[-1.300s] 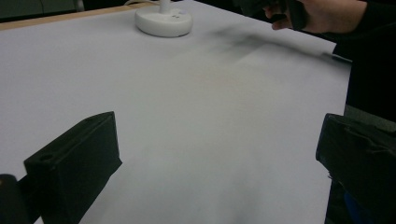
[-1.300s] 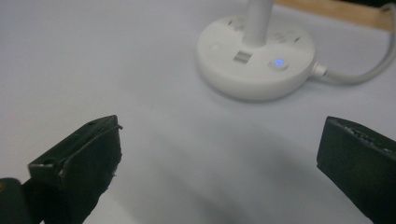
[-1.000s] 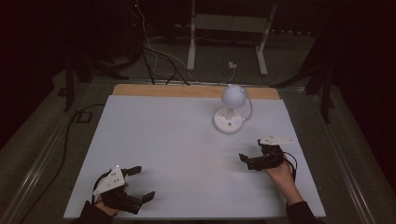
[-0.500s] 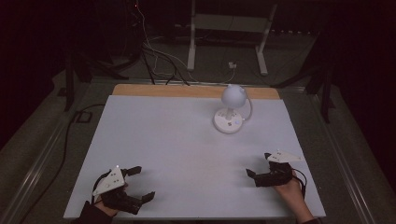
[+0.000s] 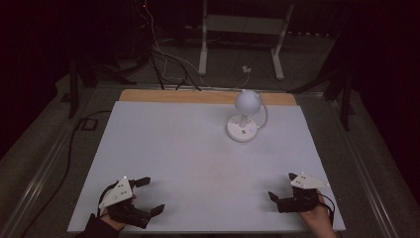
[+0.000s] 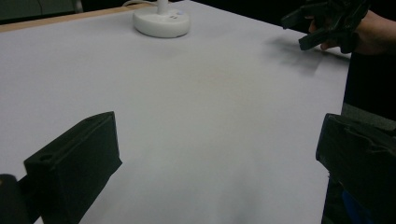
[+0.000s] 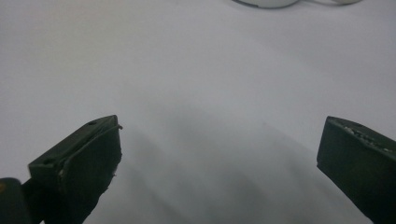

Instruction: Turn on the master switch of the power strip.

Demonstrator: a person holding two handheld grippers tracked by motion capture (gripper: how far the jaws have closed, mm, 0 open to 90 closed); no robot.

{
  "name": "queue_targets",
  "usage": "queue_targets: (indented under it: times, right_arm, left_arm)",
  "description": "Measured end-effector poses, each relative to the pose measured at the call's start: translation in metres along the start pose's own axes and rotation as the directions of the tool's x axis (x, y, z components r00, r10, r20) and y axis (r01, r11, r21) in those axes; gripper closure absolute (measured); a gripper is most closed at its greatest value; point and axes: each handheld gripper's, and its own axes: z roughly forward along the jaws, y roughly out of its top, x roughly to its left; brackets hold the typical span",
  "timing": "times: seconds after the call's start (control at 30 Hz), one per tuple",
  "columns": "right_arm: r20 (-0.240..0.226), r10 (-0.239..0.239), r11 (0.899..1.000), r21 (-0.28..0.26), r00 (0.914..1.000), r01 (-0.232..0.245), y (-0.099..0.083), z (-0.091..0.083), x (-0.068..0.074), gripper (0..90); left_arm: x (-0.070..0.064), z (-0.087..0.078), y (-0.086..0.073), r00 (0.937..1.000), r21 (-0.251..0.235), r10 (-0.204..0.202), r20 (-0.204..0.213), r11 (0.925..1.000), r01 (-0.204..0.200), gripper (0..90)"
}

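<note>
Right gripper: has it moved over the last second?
Yes. In the high view the right gripper has pulled back toward the person's edge of the table, farther from the lamp, which stays put. Its jaws are open.

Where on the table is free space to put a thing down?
The whole middle of the table is bare, between the lamp and both claws. Crowded spots: the near corners, by the left claw and right claw.

The table [image 5: 163, 148] wears a smooth, matt white sheet, with a bare wooden strip [image 5: 198, 96] along its far edge. The small white globe-headed lamp [image 5: 245, 118] looks like smooth, faintly glossy plastic. Both grippers' black jaws appear matt, slightly rough plastic.
</note>
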Motion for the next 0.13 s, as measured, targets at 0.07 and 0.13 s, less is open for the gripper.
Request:
queue_targets:
  times: [0.07,0.13]
  right_arm:
    - [-0.003,-0.001,1.0,0.007,1.0,0.001,-0.0012,0.0014,-0.0011,0.0]
    - [0.0,-0.009,1.0,0.012,1.0,0.009,-0.0017,0.0029,-0.0007,0.0]
  left_arm:
    - [-0.0001,-0.0001,0.0,1.0,0.0,0.0,-0.001,1.0,0.0,0.2]
    - [-0.0002,-0.0003,0.0,1.0,-0.001,0.001,0.0,1.0,-0.001,0.2]
